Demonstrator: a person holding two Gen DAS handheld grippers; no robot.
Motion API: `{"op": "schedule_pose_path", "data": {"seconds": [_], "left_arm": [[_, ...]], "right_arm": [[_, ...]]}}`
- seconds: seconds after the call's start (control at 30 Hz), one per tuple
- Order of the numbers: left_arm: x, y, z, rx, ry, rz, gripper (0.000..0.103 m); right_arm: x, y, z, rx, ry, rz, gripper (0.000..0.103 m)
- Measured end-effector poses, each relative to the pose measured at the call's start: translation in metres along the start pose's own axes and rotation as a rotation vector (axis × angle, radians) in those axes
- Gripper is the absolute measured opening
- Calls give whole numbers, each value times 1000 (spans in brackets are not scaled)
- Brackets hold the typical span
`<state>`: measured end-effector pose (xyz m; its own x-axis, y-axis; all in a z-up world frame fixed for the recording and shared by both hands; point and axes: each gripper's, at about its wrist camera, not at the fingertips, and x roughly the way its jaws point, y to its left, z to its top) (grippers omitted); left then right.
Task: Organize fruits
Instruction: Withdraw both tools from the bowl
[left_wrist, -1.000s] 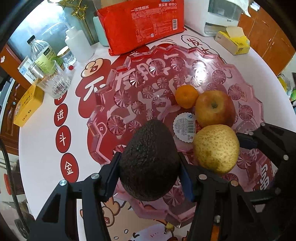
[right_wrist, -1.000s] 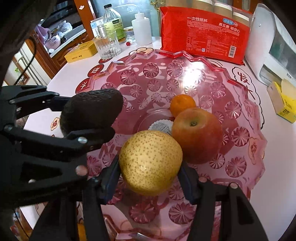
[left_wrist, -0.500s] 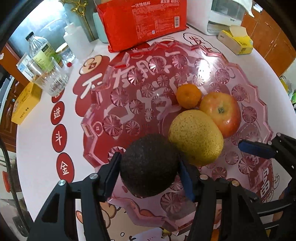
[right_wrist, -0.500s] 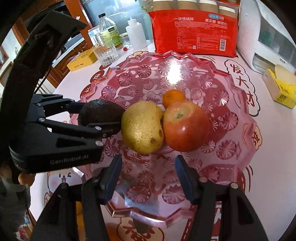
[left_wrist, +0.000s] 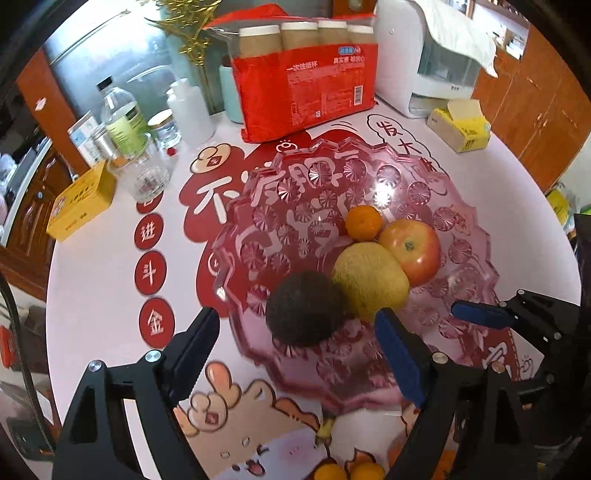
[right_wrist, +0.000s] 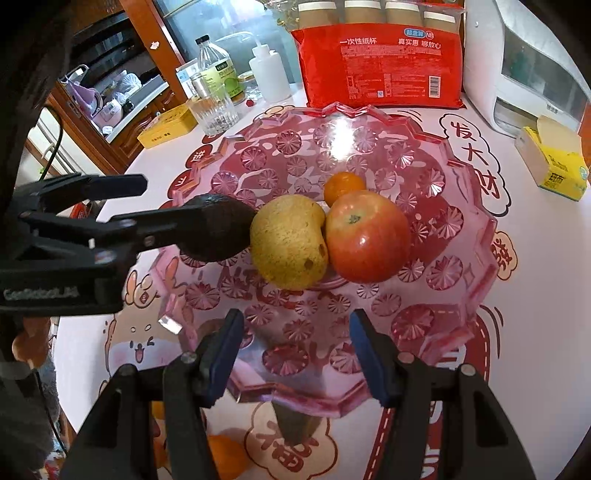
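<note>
A pink glass fruit bowl (left_wrist: 461, 236) (right_wrist: 458, 236) sits on the table. In it lie a dark avocado (left_wrist: 304, 308) (right_wrist: 221, 227), a yellow pear (left_wrist: 369, 280) (right_wrist: 290, 242), a red apple (left_wrist: 412, 249) (right_wrist: 367, 236) and a small orange (left_wrist: 364, 221) (right_wrist: 343, 186), all touching in a row. My left gripper (left_wrist: 297, 339) is open and empty, its fingers apart on either side of the avocado. My right gripper (right_wrist: 293, 338) is open and empty, drawn back over the bowl's near rim.
A red pack of paper cups (left_wrist: 306, 88) (right_wrist: 384, 66) stands behind the bowl. A glass (left_wrist: 147, 173), bottles (left_wrist: 122, 118) and a yellow box (left_wrist: 79, 201) stand at the left. A tissue box (left_wrist: 461, 129) and a white appliance (left_wrist: 424, 62) stand at the right. More oranges (left_wrist: 347, 470) lie near the front edge.
My right gripper let go of the pear in the bowl and drew back. My left gripper opened, left the avocado beside the pear, and pulled back and up.
</note>
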<state>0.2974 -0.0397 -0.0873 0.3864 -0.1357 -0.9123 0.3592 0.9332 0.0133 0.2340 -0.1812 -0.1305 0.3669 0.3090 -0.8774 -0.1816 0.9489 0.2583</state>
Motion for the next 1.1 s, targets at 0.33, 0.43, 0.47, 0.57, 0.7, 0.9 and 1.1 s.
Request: {"op": "schedule_pose_path", "data": {"seconds": [0.33, 0.43, 0.47, 0.57, 0.7, 0.9, 1.1], "left_arm": [[-43, 2, -33, -106, -83, -1, 85], [-60, -6, -40, -88, -136, 18, 85], [-66, -9, -42, -78, -148, 28, 85], [-81, -17, -47, -60, -170, 35, 85], [-102, -23, -52, -68, -172, 35, 85], [-135, -31, -63, -71, -192, 68, 85], [-171, -34, -82, -111, -237, 84, 85]], "right_arm": [[-29, 8, -9, 10, -24, -3, 60], [-40, 9, -11, 10, -38, -7, 60], [-45, 9, -12, 10, -43, -9, 60], [-58, 12, -15, 4, -60, -20, 60], [-78, 17, -18, -6, -85, -22, 60], [-115, 29, -23, -41, -151, -34, 60], [-150, 41, -33, -64, -206, -66, 60]]}}
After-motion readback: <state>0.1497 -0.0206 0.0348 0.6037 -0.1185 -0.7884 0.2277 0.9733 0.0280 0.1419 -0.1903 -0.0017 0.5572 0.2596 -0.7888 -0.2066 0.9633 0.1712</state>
